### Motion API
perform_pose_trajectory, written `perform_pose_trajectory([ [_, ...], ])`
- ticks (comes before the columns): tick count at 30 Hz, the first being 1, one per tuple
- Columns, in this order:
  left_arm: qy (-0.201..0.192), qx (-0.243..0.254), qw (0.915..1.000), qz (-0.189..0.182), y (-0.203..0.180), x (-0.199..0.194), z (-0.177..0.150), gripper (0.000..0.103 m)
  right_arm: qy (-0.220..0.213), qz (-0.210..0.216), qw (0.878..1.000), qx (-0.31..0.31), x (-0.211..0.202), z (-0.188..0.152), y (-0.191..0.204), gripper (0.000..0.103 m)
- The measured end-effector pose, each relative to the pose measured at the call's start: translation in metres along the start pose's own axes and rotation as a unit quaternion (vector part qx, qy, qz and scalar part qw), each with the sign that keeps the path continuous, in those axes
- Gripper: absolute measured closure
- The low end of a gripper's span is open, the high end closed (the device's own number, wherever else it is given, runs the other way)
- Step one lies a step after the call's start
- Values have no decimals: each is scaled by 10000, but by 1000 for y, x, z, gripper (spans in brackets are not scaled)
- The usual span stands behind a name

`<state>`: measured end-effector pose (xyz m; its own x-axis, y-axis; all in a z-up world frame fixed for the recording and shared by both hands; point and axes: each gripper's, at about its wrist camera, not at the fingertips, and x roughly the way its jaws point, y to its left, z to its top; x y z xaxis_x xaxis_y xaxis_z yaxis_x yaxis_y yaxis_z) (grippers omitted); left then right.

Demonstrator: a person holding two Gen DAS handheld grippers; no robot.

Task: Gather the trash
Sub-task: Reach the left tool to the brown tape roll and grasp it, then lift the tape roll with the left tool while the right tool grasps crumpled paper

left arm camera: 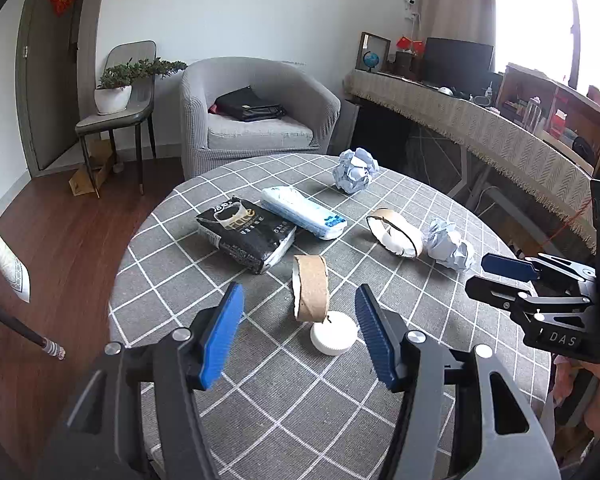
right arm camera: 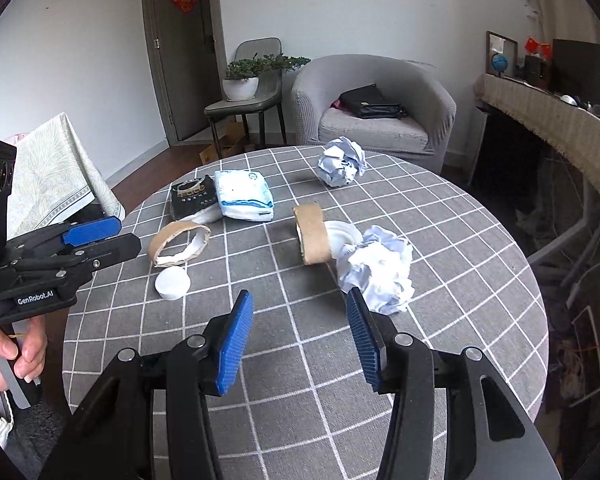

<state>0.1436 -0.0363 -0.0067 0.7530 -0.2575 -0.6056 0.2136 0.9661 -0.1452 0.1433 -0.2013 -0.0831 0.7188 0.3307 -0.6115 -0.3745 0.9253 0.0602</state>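
Trash lies on a round table with a grey checked cloth point(left arm camera: 260, 400). In the left wrist view my left gripper point(left arm camera: 298, 316) is open, low over the table, with a cardboard tape roll point(left arm camera: 311, 294) and a white cap point(left arm camera: 334, 334) between its fingers. Beyond lie a black packet point(left arm camera: 246, 234), a white-blue packet point(left arm camera: 304, 212), a second cardboard ring point(left arm camera: 396, 232) and two crumpled paper balls point(left arm camera: 356, 170) point(left arm camera: 448, 244). My right gripper point(right arm camera: 300, 320) is open and empty, its right finger beside a crumpled paper ball point(right arm camera: 376, 270). It also shows at the right of the left view point(left arm camera: 504, 276).
A grey armchair point(left arm camera: 256, 116) with a black bag stands behind the table. A chair with a potted plant point(left arm camera: 114, 92) is at the left. A long covered desk point(left arm camera: 480, 128) runs along the right. The left gripper shows in the right view point(right arm camera: 96, 240).
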Motion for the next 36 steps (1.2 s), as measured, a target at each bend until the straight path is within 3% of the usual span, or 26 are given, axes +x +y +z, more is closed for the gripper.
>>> perform_pose_trajectory([
  [11,301,5,9995,71,-8,27,2,68,51,30,9997,227,3,-1,-24,53],
  [15,354,-45,9993,73,-5,32,2,83,74,-2,9996,254,6,-1,-29,43],
  [21,312,-185,9993,-50,-1,33,5,83,147,-44,9994,321,15,1,-35,34],
  [36,345,-204,9989,-260,9,27,4,83,396,-32,9973,617,34,19,-49,34],
])
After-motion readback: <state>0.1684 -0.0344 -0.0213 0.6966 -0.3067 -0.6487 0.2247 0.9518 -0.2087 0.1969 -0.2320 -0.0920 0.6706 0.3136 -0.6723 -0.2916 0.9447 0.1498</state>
